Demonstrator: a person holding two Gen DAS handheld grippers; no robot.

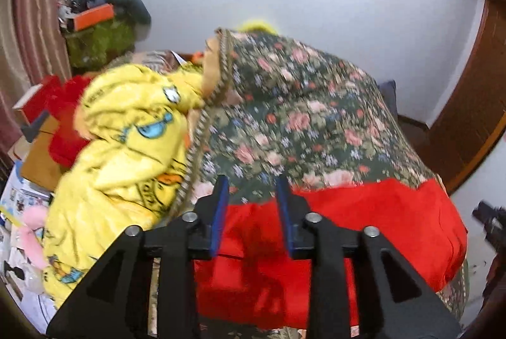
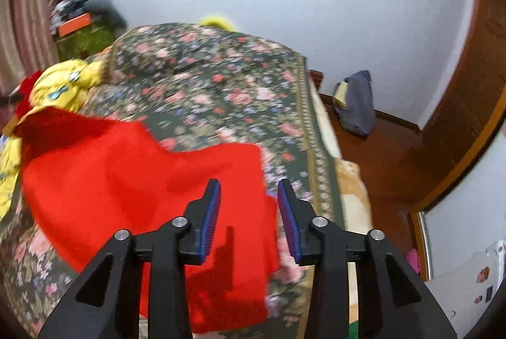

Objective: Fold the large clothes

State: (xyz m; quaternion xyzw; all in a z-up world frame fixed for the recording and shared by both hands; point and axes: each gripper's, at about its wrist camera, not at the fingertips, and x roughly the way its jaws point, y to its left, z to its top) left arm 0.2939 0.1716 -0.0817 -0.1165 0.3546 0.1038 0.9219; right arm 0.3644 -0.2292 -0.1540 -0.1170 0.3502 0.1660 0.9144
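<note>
So the red cloth (image 2: 126,181) is lying on the bed (image 2: 205,79), spread over the near end of the floral bedspread. From the right wrist view it looks like a rough slab with one corner trailing off toward the yellow cartoon garment (image 1: 126,130) on the left side. From the left wrist view its far edge runs pretty straight across the bedspread, and there's a second layer visible at the near edge, so I'd guess one fold is already in.

Both tools are hanging over it with nothing in them. The left tool (image 1: 253,212) has its jaws part open, blue pads apart, cloth below but not pinched. Same deal with the right tool (image 2: 249,212): jaws part open, over the right edge of the cloth, gripping nothing.

My read is we're between folds. The cloth is laid down and let go, and the next grab hasn't started.

Next move probably needs each tool to go down to an edge or corner of the cloth, pinch only the layers you want, then carry them across together so the edges line up. That left corner looks uneven, so I'd tidy it first. Everything's a bit motion-blurred, so I can't tell exactly how many layers there are.

The yellow garment piled on the left is close enough to snag, so watch that.
</note>
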